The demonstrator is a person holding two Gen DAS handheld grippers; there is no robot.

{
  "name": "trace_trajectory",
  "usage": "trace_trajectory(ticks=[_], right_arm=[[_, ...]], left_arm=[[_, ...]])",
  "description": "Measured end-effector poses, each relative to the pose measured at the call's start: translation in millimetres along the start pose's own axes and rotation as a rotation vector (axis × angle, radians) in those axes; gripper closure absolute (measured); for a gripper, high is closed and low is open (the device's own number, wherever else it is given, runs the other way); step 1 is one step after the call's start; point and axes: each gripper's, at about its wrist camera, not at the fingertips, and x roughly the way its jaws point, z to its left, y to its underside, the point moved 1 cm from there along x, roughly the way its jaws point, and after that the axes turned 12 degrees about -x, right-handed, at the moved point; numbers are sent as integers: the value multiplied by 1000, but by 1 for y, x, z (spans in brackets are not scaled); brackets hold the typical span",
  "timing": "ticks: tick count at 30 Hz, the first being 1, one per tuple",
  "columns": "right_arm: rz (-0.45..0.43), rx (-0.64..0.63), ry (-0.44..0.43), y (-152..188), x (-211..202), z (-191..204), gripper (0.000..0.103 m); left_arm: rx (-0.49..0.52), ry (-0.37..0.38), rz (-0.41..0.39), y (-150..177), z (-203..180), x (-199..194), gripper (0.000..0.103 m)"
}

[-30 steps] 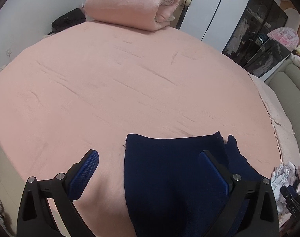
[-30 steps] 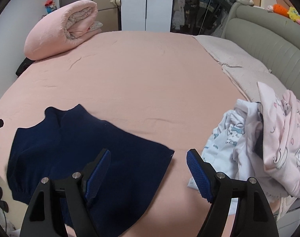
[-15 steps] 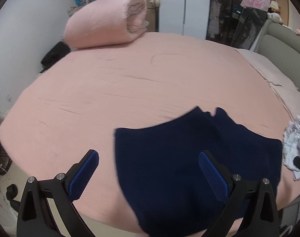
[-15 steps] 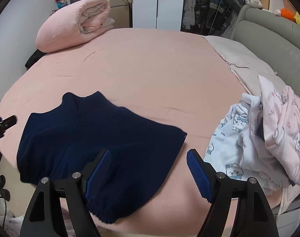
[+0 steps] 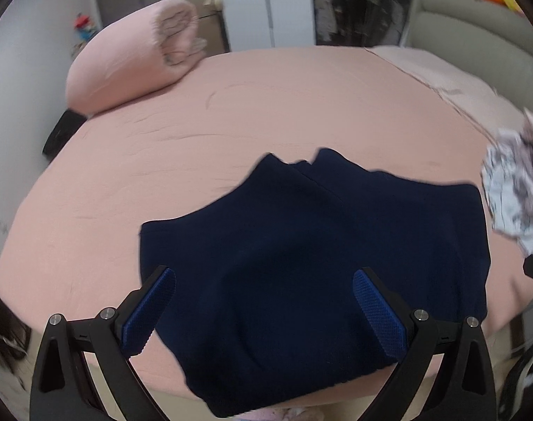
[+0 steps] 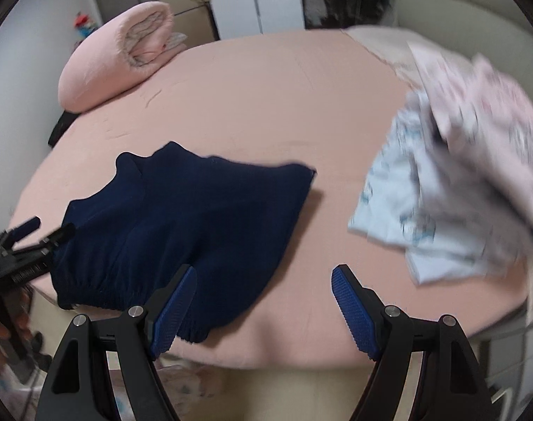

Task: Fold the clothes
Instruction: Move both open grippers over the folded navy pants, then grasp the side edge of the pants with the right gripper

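Lying flat on the pink bed [image 5: 266, 105], the navy garment [image 5: 301, 263] sits directly ahead of the left gripper [image 5: 264, 301] and reaches under its two fingers; the jaws stand wide apart and hold nothing. Ahead and to the left of the right gripper [image 6: 264, 298] the same garment [image 6: 182, 217] hangs its ribbed hem over the near bed edge. This gripper is also wide open and empty. Ahead to its right lies a blurred pile of pale printed clothes [image 6: 459, 182].

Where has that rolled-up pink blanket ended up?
The rolled pink blanket sits at the bed's far left corner in both views, well beyond the navy garment.
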Motion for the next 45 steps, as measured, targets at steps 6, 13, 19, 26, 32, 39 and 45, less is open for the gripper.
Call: trace_trajectory(ticks=[6, 13, 19, 26, 32, 39, 45], right_arm=[[20, 111, -97, 23, 10, -7, 24], [23, 287, -328, 38, 30, -12, 24], [36, 429, -436, 52, 46, -17, 24], [36, 586, -617, 65, 67, -17, 24], [42, 634, -693, 66, 85, -11, 24], [12, 766, -813, 65, 113, -14, 21], [-63, 947, -917, 76, 123, -21, 21]], left_arm=[[166, -6, -16, 19, -41, -3, 0], [363, -56, -70, 45, -79, -3, 0], [483, -61, -101, 63, -99, -6, 0], [589, -70, -162, 76, -115, -14, 0], [643, -69, -198, 85, -122, -15, 0], [670, -52, -206, 93, -127, -12, 0], [670, -57, -239, 94, -132, -12, 0]])
